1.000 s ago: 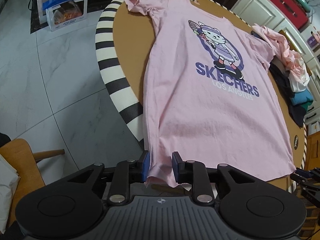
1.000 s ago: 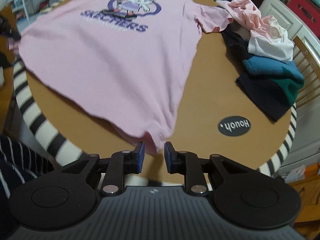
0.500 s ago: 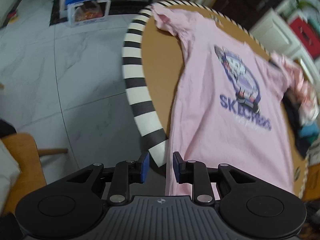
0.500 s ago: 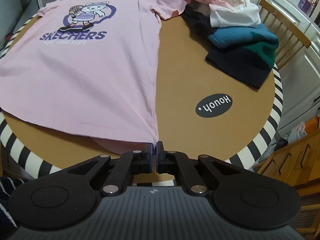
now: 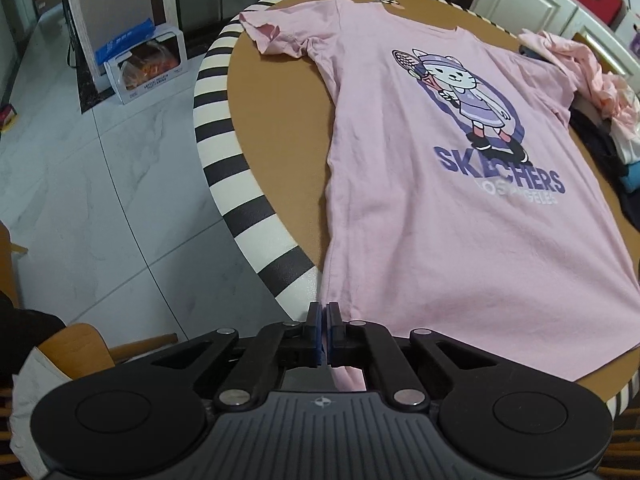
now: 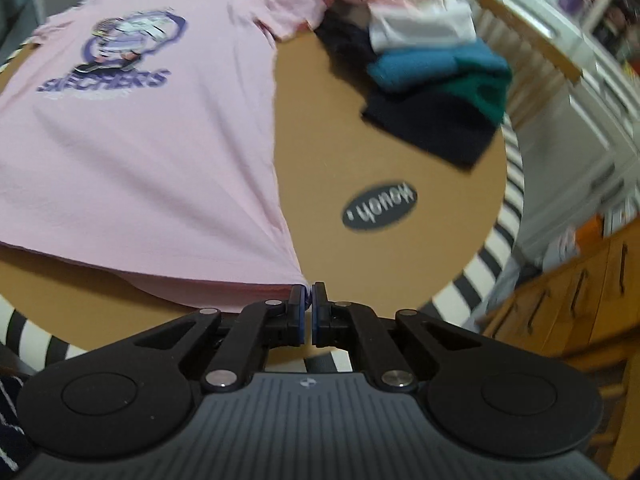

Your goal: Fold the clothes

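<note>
A pink T-shirt with a cat print and purple lettering lies face up, spread flat on the round brown table. At the near edge, my left gripper is closing tight on the left corner of its hem, and cloth shows between and behind the pads. In the blurred right wrist view the same pink T-shirt is pinched at its right hem corner by my right gripper, which is shut. That corner is pulled taut into a point.
A pile of pink, white, teal and dark clothes sits at the table's far right, also visible as the pile. A black oval label lies on the table. The rim is black-and-white striped. A box stands on the tiled floor, with a wooden chair at the near left.
Both grippers have shut on the hem corners: the right one first, the left one just now after swinging out over the table edge and back. The hem is drawn straighter.
</note>
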`<action>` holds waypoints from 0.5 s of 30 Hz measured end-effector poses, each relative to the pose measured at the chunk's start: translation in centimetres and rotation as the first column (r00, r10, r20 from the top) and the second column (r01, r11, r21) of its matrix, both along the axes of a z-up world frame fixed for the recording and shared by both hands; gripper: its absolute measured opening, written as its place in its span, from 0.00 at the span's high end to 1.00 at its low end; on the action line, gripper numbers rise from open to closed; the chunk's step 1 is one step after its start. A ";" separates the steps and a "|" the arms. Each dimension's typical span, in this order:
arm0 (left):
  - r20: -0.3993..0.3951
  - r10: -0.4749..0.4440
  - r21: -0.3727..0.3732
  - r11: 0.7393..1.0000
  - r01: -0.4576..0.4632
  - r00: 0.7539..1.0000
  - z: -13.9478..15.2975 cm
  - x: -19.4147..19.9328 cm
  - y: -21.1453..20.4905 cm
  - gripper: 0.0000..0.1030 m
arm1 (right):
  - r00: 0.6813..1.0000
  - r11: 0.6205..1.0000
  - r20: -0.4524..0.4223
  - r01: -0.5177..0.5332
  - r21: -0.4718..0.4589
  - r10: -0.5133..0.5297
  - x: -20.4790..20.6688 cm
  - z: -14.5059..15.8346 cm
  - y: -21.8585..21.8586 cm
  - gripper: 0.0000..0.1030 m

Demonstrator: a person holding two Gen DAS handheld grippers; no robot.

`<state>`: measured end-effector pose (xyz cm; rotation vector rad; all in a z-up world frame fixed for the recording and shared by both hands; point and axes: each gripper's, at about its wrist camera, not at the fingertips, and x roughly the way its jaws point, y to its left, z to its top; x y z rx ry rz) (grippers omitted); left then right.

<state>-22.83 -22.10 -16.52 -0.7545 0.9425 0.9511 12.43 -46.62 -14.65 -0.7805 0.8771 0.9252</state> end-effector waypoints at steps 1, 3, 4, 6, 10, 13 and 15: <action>-0.003 -0.002 0.002 1.000 0.002 1.000 0.0 0.0 0.0 0.97 | 1.000 1.000 0.001 0.002 -0.013 -0.002 0.0 -0.3 0.0 0.98; -0.006 -0.005 0.002 1.000 0.005 1.000 -0.1 0.1 0.2 0.97 | 1.000 1.000 0.007 -0.005 -0.022 0.006 -0.1 -0.6 0.0 0.98; -0.007 -0.006 0.003 1.000 0.006 1.000 -0.1 0.1 0.4 0.97 | 1.000 1.000 0.009 -0.009 -0.026 0.009 -0.1 -0.6 0.0 0.98; -0.007 -0.010 0.005 1.000 0.010 1.000 -0.1 0.1 0.7 0.97 | 1.000 0.999 0.019 -0.021 -0.037 0.022 -0.1 -0.6 0.2 0.96; 0.040 -0.002 -0.033 0.999 0.003 0.999 -0.2 -0.6 1.3 0.89 | 0.995 0.995 0.063 -0.071 -0.066 0.075 -1.0 -0.4 0.2 0.83; 0.076 0.027 -0.056 0.998 -0.023 0.997 0.1 -2.0 1.2 0.68 | 0.998 0.995 0.016 -0.056 -0.085 0.058 -0.3 0.0 -0.4 0.66; 0.092 0.017 -0.032 0.999 -0.014 0.996 0.6 -3.1 0.6 0.67 | 0.999 0.993 0.027 -0.032 -0.112 0.036 0.2 0.5 -0.9 0.70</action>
